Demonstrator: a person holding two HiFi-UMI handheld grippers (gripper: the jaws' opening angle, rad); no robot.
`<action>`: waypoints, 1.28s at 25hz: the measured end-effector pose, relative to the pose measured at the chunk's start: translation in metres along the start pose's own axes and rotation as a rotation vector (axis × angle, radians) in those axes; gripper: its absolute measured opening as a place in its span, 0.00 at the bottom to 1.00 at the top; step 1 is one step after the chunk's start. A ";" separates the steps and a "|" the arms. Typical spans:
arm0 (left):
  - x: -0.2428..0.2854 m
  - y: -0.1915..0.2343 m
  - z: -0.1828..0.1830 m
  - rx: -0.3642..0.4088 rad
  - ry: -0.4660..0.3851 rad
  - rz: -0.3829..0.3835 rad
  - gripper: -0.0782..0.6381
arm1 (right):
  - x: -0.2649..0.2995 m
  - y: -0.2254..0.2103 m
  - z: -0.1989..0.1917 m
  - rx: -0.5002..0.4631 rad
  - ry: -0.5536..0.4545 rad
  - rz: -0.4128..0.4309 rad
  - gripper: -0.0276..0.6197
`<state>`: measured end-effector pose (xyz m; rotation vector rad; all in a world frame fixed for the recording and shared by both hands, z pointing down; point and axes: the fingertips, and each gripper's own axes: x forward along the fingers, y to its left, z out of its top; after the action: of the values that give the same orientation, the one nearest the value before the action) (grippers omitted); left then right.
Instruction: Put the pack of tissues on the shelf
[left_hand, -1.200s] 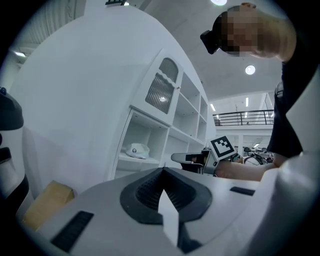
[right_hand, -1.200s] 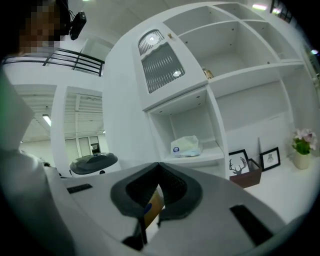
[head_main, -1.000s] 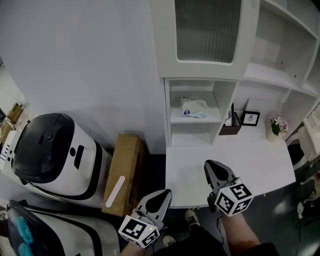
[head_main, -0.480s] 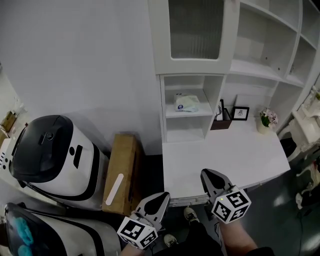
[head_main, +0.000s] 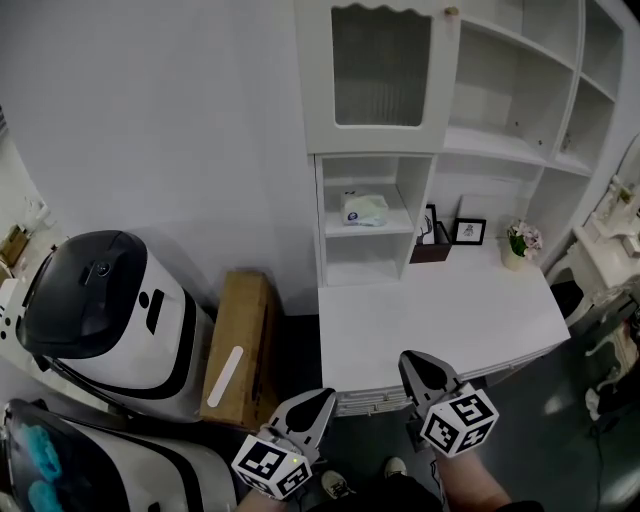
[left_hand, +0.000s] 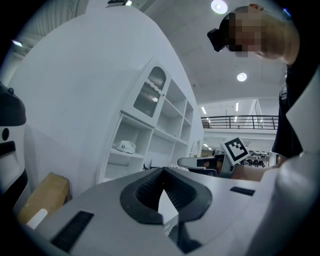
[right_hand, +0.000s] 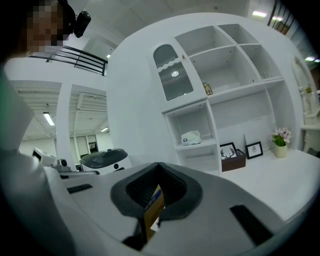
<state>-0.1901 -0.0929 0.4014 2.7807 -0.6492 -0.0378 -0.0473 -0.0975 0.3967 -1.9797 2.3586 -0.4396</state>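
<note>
Pack of tissues (head_main: 362, 209): lies on the shelf (head_main: 370, 229), so placing looks done. My left gripper (head_main: 322, 400) and right gripper (head_main: 412, 362): both clenched, empty, held low off the desk (head_main: 450, 310), idle, I judge.

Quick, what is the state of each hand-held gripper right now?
Left hand-held gripper: closed, nothing held.
Right hand-held gripper: closed; the tissue pack lies on the shelf, not in it.

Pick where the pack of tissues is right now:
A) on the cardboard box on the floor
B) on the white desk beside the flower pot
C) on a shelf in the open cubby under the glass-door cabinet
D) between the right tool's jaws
C: the pack of tissues lies on the cubby shelf directly below the glass-door cabinet.
</note>
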 end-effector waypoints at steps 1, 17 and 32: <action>-0.001 -0.002 -0.001 0.000 0.001 0.005 0.11 | -0.002 0.001 -0.001 -0.002 0.002 0.007 0.05; 0.033 -0.076 -0.026 -0.002 0.033 0.066 0.11 | -0.067 -0.040 -0.015 0.026 0.049 0.089 0.05; 0.052 -0.137 -0.043 0.025 0.038 0.155 0.11 | -0.113 -0.063 -0.031 0.046 0.073 0.218 0.05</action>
<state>-0.0808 0.0139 0.4066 2.7380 -0.8591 0.0554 0.0286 0.0085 0.4237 -1.6905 2.5459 -0.5566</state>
